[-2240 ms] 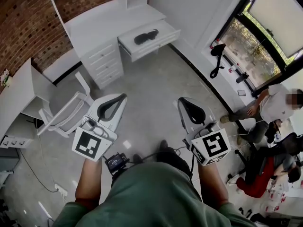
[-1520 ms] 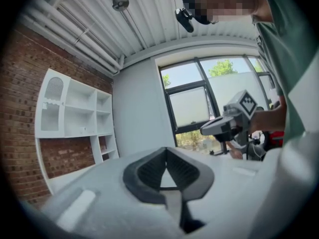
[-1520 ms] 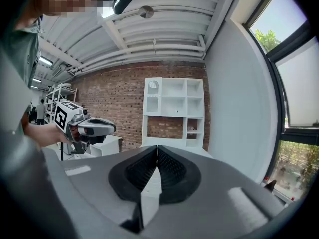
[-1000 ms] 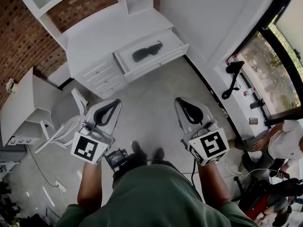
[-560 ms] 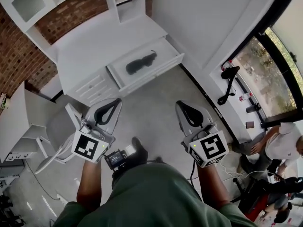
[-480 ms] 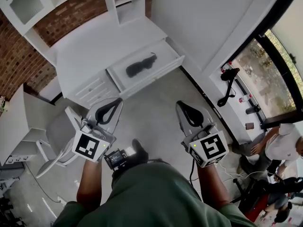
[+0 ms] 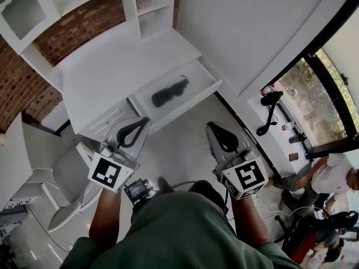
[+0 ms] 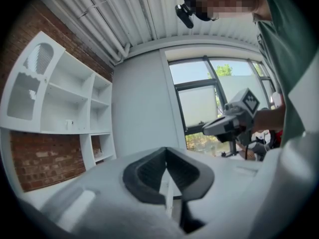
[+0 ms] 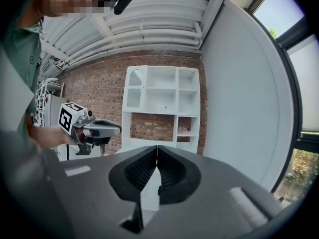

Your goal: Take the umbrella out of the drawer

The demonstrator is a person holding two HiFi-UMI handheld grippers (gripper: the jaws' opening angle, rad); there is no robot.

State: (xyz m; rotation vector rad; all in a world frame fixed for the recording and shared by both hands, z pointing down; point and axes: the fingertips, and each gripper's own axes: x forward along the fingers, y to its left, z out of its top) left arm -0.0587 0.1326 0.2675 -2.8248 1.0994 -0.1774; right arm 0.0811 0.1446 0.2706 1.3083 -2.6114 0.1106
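Observation:
A black folded umbrella (image 7: 169,92) lies in the open white drawer (image 7: 196,97) of the white desk (image 7: 106,66), seen in the head view. Both grippers hover over the floor short of the drawer, empty. My left gripper (image 7: 146,120) is shut, its tips near the drawer's left front corner. My right gripper (image 7: 213,126) is shut too, below the drawer's right end. The left gripper view shows the left gripper (image 8: 166,150) with jaws together, pointing level at the wall and window. In the right gripper view the right gripper (image 9: 157,148) points at the white shelf unit (image 9: 162,103).
A white chair (image 7: 67,178) stands at the lower left beside the desk's drawer stack (image 7: 106,125). A shelf unit (image 7: 154,7) rises on the desk. A black object (image 7: 269,108) leans by the window at right, where a seated person (image 7: 331,175) is.
The desk and open drawer have drawn nearer in the head view as I walked toward them. Both grippers advanced with me, still shut and empty.

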